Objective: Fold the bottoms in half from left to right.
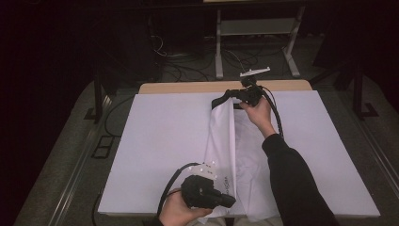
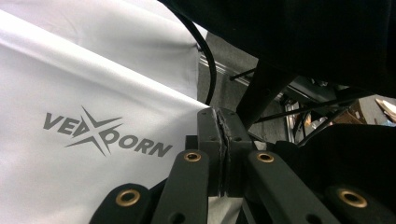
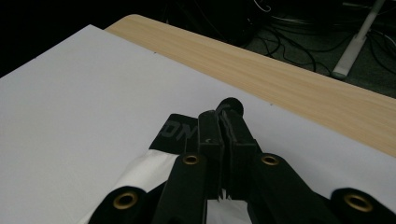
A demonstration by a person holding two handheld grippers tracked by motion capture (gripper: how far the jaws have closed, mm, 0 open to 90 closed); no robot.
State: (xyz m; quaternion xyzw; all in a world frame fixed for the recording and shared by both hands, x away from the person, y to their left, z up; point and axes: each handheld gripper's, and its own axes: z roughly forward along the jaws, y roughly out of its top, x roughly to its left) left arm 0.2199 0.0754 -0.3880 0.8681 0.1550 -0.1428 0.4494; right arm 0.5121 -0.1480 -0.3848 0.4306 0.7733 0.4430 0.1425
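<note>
The left tongs (image 1: 229, 201) are clamping the near hem of the white shorts (image 1: 221, 146) on the worktop (image 1: 155, 136), the right tongs (image 1: 217, 101) pinching the black waistband (image 3: 173, 132); a lengthwise fold is underway, calling next for both ends crossing together

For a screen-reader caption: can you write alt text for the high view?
A person holds a white garment stretched lengthwise over a white table, the left gripper shut on its near end and the right gripper shut on its black waistband at the far end. Cables lie on the dark floor beyond.
</note>
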